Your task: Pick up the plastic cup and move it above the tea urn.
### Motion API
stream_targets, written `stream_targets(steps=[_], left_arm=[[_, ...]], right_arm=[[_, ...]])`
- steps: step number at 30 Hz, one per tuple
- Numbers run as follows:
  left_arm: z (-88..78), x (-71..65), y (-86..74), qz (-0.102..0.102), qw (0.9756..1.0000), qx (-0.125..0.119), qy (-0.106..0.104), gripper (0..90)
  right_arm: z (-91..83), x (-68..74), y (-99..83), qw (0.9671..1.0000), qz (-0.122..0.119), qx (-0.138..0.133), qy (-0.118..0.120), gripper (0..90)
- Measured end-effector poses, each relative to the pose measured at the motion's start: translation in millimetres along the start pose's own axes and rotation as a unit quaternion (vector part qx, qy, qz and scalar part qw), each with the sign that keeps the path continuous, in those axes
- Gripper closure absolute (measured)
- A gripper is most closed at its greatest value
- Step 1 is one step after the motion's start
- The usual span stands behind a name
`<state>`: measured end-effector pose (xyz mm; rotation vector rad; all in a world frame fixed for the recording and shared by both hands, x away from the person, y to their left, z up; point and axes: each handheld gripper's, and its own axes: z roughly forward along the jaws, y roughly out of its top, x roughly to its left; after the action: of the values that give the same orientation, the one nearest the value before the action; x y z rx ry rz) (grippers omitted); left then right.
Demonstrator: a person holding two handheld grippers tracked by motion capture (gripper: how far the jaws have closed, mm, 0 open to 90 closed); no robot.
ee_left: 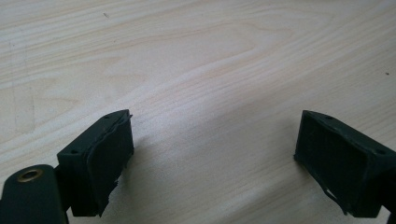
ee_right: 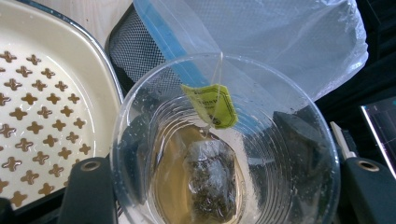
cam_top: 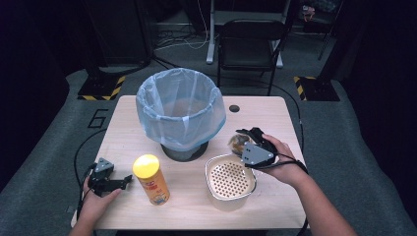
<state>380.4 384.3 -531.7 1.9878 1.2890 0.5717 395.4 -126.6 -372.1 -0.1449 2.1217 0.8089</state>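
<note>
My right gripper (cam_top: 244,140) is shut on a clear plastic cup (cam_top: 235,143), held just above the table between the bin and the perforated tray. In the right gripper view the cup (ee_right: 261,154) holds pale brown tea and a soaked tea bag (ee_right: 210,179). The bag's yellow tag (ee_right: 212,105) hangs inside the rim. The black jaws of the right gripper (ee_right: 215,149) press on both sides of the cup. My left gripper (cam_top: 125,180) rests on the table at the left. The left gripper (ee_left: 215,154) stands open over bare wood, with nothing between its jaws.
A mesh bin lined with a blue plastic bag (cam_top: 181,105) stands mid-table at the back, and the bag (ee_right: 280,42) is close behind the cup. A cream perforated tray (cam_top: 230,178) sits at the front right and a yellow canister (cam_top: 151,179) at the front left. A folding chair (cam_top: 251,39) stands beyond the table (cam_top: 265,118).
</note>
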Motion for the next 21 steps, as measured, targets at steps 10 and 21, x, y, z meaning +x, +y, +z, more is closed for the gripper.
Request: stream_targets(steps=[10, 21], left_arm=[[0.0, 0.0, 0.0, 0.000, 1.0000, 0.000, 0.000, 11.2], [0.0, 0.0, 0.0, 0.000, 1.0000, 0.000, 0.000, 11.2]], right_arm=[[-5.6, 22.1, 13.7, 0.9925, -0.105, 0.032, -0.053, 34.7], [6.2, 58.9, 27.6, 0.9222, -0.337, 0.110, -0.154, 35.6]])
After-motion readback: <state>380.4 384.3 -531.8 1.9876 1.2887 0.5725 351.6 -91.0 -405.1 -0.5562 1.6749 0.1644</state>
